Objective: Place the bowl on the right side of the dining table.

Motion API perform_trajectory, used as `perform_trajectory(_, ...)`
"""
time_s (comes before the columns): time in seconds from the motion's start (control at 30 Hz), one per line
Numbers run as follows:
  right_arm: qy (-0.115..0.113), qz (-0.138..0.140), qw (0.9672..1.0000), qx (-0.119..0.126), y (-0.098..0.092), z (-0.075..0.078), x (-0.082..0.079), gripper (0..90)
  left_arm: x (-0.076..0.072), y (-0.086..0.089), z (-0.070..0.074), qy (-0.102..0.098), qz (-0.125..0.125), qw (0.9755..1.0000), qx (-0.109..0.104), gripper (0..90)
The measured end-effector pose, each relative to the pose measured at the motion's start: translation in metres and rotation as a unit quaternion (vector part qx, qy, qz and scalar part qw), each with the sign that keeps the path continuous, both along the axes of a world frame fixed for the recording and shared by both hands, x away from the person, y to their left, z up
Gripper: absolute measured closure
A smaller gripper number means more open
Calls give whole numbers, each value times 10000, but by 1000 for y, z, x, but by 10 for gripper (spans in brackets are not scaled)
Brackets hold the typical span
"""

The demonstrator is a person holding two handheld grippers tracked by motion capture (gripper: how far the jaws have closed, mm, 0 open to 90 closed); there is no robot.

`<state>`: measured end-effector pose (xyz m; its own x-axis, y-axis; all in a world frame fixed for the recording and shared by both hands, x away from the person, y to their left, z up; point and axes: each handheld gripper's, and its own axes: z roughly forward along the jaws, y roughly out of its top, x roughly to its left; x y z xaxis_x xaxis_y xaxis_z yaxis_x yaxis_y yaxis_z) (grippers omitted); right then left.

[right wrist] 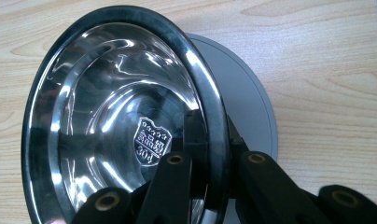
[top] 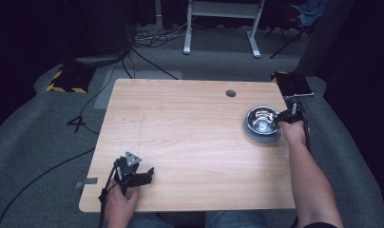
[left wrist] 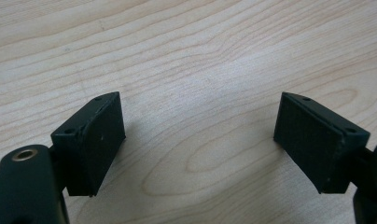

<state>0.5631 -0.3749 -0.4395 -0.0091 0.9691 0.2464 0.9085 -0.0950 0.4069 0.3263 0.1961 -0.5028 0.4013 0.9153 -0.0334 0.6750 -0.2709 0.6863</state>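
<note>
The right gripper (right wrist: 214,154) has its fingers (right wrist: 196,140) clamped on the rim of a steel bowl (right wrist: 112,112), which sits on a grey disc (right wrist: 252,107) at the surface's (top: 190,128) three o'clock edge. The left gripper's (left wrist: 200,135) fingers (left wrist: 100,135) gape wide, empty, at seven o'clock.

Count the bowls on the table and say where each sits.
1. The steel bowl sits on a grey disc near the table's right edge, its rim pinched by the right tongs. Nothing looks hidden.

Left gripper (top: 149,173) low at lower left, jaws spread wide; right gripper (top: 278,118) at right, clamped shut.
</note>
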Motion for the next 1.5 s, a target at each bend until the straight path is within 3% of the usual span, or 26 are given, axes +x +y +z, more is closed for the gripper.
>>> perform_trajectory(0.53,139,28,9999,56,-3,-3,0,836,0,0,0,1,-1,10000,1,166)
perform_trajectory(0.63,174,-14,9998,-103,-3,-3,0,785,0,0,0,1,-2,10000,0,166)
perform_trajectory(0.77,160,-15,9999,25,-6,-4,0,695,0,0,0,0,0,10000,1,166)
perform_trajectory(0.9,-52,-103,9999,-40,-12,-3,-3,579,0,0,0,0,-1,10000,0,166)
perform_trajectory(1.07,-300,-111,9995,-76,-14,2,-6,513,0,0,0,0,-1,10000,0,166)
perform_trajectory(1.2,-528,-49,9984,-205,-14,9,-9,508,0,0,0,1,0,10000,-2,166)
perform_trajectory(1.27,-790,54,9961,-380,-10,19,-12,506,0,0,0,1,-2,10000,2,166)
perform_trajectory(1.5,-1109,246,9926,-432,-6,42,-20,509,0,0,0,1,-2,10000,-1,166)
